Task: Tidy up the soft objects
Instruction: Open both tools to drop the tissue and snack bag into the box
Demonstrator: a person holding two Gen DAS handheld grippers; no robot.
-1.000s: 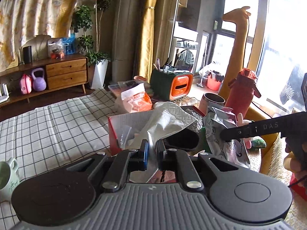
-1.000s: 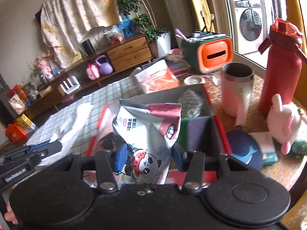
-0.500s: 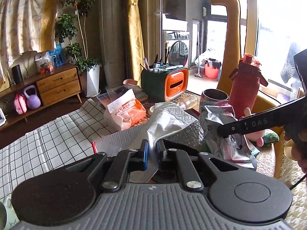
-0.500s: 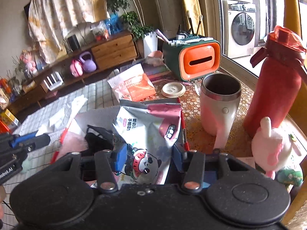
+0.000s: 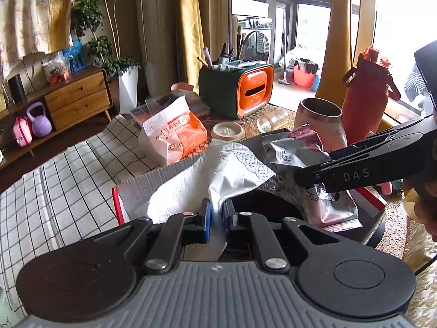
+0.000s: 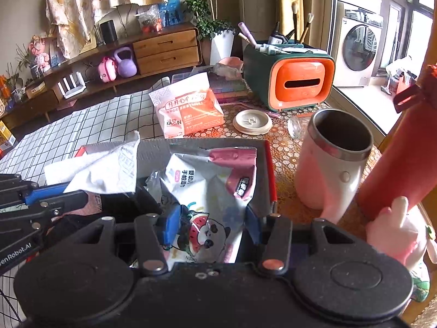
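My left gripper (image 5: 216, 213) is shut on a white embossed paper towel (image 5: 218, 169), which drapes forward over the near wall of a grey cardboard box (image 6: 153, 150) with red edges. My right gripper (image 6: 211, 220) is shut on a crinkled wipes packet (image 6: 207, 180) printed with a panda and watermelon, held over the box's right half. In the left wrist view the right gripper (image 5: 314, 169) comes in from the right with the packet (image 5: 289, 147) in it. In the right wrist view the left gripper (image 6: 54, 194) and its towel (image 6: 101, 166) are at the left. Dark items lie in the box.
Beyond the box are an orange tissue pack (image 6: 188, 106), a round lid (image 6: 252, 121), a green-and-orange organiser (image 6: 295, 79) and a glass jar on its side (image 5: 273, 119). A steel-rimmed mug (image 6: 333, 164), a red bottle (image 6: 404, 147) and a pink plush rabbit (image 6: 396, 229) crowd the right. A checked cloth (image 6: 95, 120) lies at the left.
Both grippers moved forward and a little lower over the box with their loads; mug, organiser and tissue pack look closer. Neither grip has changed.
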